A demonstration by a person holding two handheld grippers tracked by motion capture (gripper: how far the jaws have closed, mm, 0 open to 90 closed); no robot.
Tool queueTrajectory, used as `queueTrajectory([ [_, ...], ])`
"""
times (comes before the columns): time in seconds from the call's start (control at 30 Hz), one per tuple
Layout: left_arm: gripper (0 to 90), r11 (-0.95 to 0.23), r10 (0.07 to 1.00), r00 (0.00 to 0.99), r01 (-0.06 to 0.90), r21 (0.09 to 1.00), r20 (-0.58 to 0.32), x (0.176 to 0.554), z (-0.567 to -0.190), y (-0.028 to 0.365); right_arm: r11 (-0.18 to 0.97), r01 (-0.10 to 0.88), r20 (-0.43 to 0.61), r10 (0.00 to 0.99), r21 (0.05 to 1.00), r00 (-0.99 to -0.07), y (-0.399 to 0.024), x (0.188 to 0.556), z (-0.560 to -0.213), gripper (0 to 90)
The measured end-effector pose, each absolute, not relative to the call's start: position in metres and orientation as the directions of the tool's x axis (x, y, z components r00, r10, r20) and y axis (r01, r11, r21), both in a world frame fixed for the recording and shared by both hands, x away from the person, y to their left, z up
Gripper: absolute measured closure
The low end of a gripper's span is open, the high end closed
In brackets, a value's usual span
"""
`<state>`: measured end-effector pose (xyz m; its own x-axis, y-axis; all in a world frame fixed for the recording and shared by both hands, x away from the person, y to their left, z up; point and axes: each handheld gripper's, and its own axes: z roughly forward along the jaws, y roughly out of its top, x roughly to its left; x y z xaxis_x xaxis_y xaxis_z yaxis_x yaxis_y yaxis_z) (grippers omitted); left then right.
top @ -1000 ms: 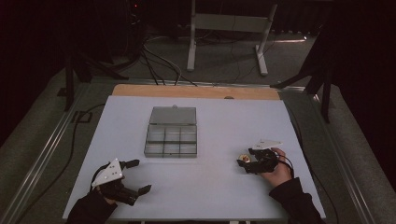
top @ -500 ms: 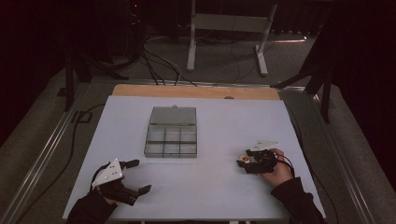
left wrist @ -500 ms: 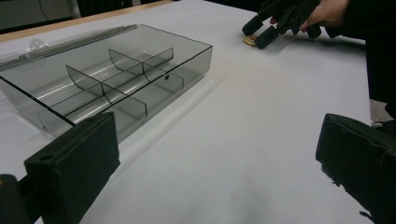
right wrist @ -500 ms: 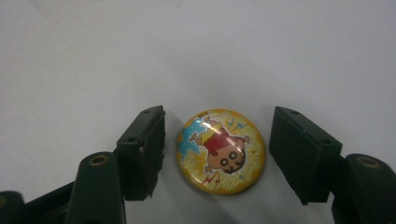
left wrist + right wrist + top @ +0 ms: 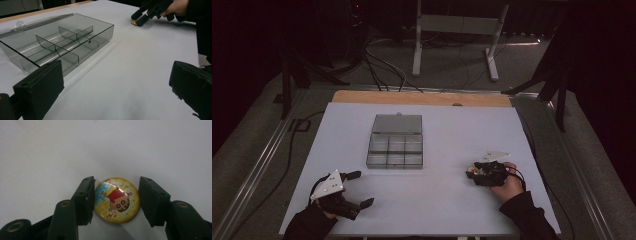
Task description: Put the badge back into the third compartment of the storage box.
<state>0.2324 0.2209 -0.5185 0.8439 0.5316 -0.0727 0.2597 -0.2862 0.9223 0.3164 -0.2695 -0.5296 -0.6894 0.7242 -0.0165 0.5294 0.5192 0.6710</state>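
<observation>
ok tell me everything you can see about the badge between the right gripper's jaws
The badge is a small round button, glossy and domed, with a glittery yellow face printed with a cartoon figure in red, plus blue and red lightning bolts. It lies flat, face up, on the white table, toward its right near side. The right gripper has just been closing its jaws on it: the pads sit against its two opposite edges. In the left gripper view it shows as a gold sliver.

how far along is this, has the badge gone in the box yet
Not yet. Done: the compartment box sits open on the table, its cells looking empty. In hand: the right gripper has just been closing its jaws around the round cartoon badge, which lies flat between them. Left: lift it and, probably, drop it into a compartment. The left gripper waits open.
</observation>
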Motion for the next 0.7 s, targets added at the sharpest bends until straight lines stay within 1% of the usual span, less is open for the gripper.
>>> queueTrajectory([
  [0.17, 0.0, -0.286, 0.532, 0.844, 0.260, 0.922, -0.073, 0.233, -0.519, 0.221, 0.514, 0.533, -0.018, 0.731, 0.672, -0.682, -0.269, 0.316, -0.529, 47.6],
  [0.27, 0.0, -0.280, 0.532, 0.843, 0.260, 0.924, -0.076, 0.233, -0.518, 0.222, 0.521, 0.526, -0.049, 0.740, 0.672, -0.671, -0.268, 0.317, -0.527, 47.6],
  [0.47, 0.0, -0.282, 0.533, 0.843, 0.260, 0.924, -0.075, 0.233, -0.518, 0.222, 0.497, 0.523, -0.040, 0.750, 0.692, -0.660, -0.271, 0.317, -0.521, 47.6],
  [0.7, 0.0, -0.288, 0.534, 0.843, 0.260, 0.922, -0.071, 0.232, -0.519, 0.222, 0.501, 0.518, -0.042, 0.745, 0.693, -0.665, -0.266, 0.314, -0.515, 47.5],
])
